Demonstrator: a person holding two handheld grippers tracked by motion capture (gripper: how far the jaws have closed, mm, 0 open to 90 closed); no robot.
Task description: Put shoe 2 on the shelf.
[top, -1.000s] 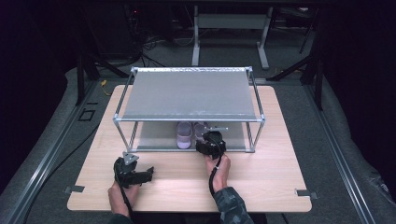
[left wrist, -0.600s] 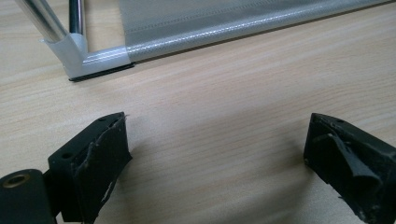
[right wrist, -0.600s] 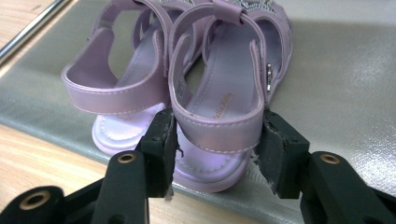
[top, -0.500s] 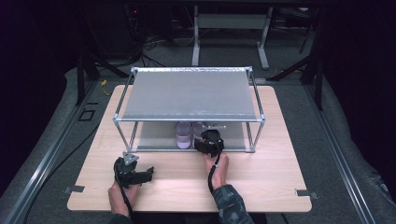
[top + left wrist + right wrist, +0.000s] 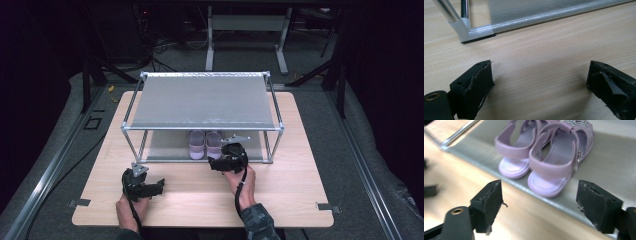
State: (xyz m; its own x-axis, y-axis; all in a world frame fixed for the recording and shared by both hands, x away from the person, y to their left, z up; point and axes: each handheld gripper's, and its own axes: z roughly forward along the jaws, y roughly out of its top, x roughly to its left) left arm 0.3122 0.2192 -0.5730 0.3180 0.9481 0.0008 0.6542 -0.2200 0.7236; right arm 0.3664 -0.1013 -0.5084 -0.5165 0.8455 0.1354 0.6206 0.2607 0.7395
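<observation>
From the high view, the pair of lilac sandals [image 5: 205,144] was parked on the rack's lower shelf [image 5: 165,146], right gripper [image 5: 218,163] just in front, left gripper [image 5: 159,186] well apart, jaws spread. In the right gripper view, jaws were just opened, nothing between; sandals straight ahead, heels nearest.

High view overhead, facing forward-down; gripper views low, close; shared: rack [image 5: 202,102], purple sandals [image 5: 544,155], tabletop [image 5: 544,50].

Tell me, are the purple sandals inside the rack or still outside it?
Inside. The purple sandals stand side by side on the lower shelf of the rack; the open right tool holds nothing.
</observation>
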